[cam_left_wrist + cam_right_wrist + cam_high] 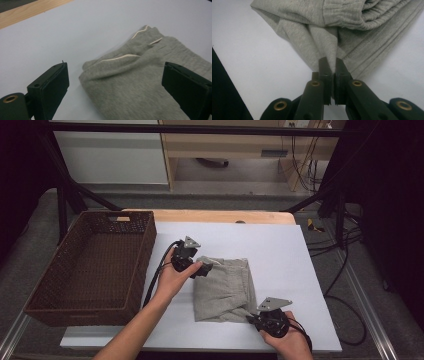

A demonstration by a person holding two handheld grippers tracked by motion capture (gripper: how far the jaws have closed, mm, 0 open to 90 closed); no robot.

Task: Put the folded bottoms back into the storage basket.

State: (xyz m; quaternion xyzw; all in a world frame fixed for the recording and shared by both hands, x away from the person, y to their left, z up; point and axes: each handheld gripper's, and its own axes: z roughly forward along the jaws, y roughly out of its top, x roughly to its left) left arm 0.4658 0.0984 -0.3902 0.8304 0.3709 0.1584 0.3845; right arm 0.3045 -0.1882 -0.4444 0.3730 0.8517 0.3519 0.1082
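Pinched shut on the folded grey sweatpants' (222, 290) 5 o'clock corner, the right hand-held gripper (252, 319) anchors; the left hand-held gripper (204, 268) hovers wide at 11 o'clock, likely grasping next, basket (40, 305) at 9 o'clock.

A folded grey jersey garment (222, 290) with an elastic waistband and pale cream trim lies on the white table surface, right of the basket. Its near right corner is bunched into pinched folds (324, 42); the far edge lies loosely rumpled.

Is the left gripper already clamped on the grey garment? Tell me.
No, the left gripper stands wide open around the grey garment's corner.
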